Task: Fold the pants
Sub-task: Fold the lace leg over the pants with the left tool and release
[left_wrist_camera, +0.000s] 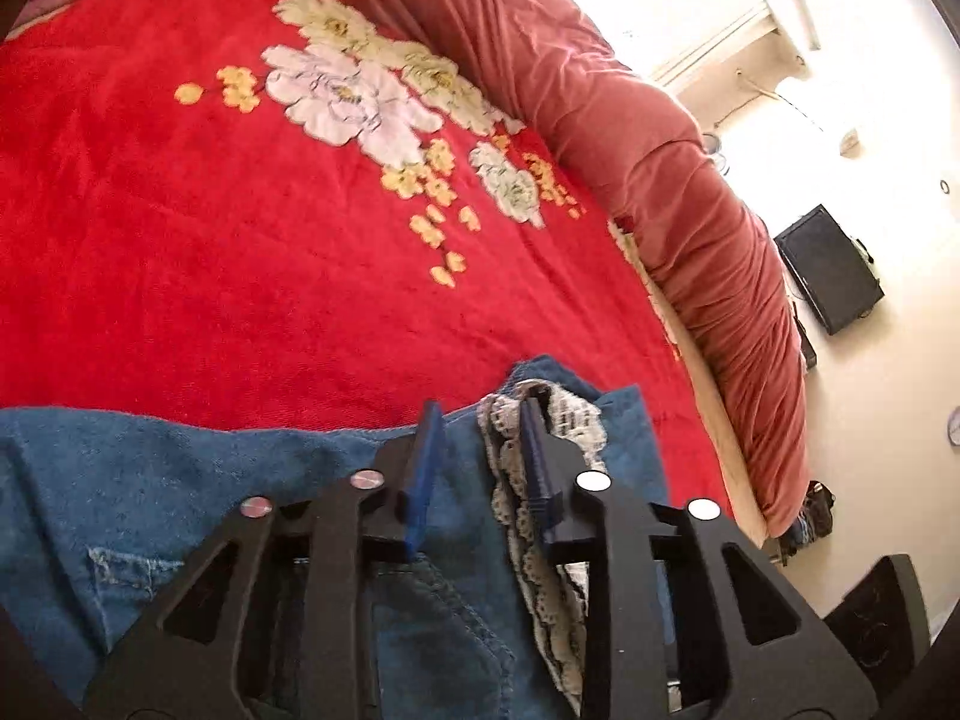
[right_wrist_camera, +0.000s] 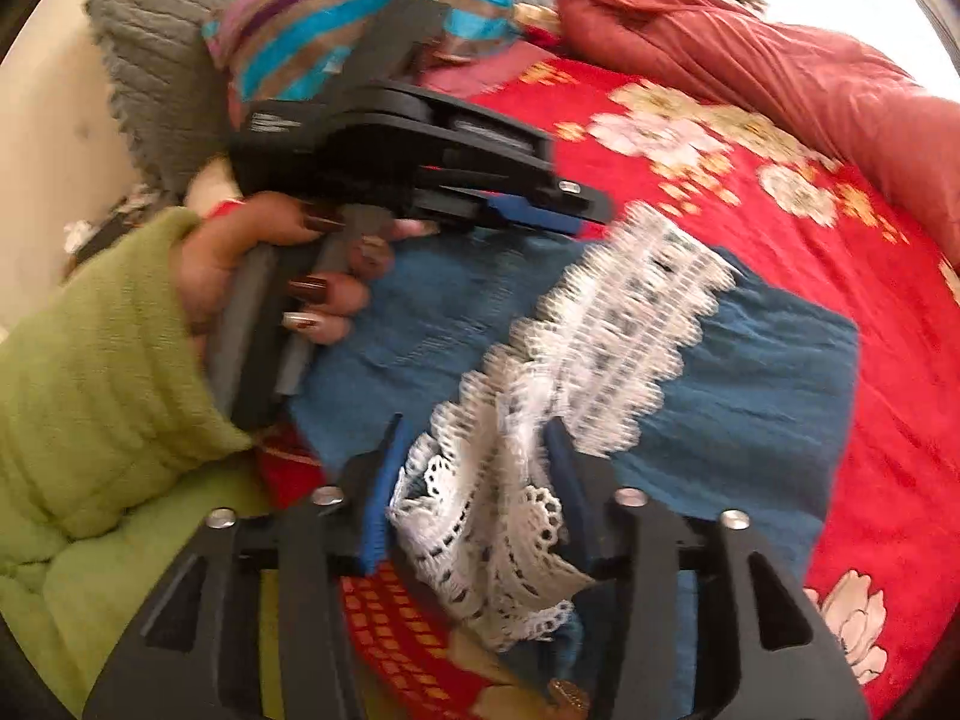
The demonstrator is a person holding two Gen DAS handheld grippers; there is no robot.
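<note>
Blue denim pants with white lace trim lie on a red floral blanket. In the left wrist view my left gripper stands with its jaws apart over the denim, the right finger against the lace; nothing is clamped. In the right wrist view my right gripper has its jaws apart around a bunch of the lace trim at the pants' edge. The left gripper also shows there, held by a hand in a green sleeve, above the denim.
A rolled dusty-red quilt runs along the bed's far edge. A grey pillow and a striped cushion lie at the head. A black box stands on the floor beyond the bed.
</note>
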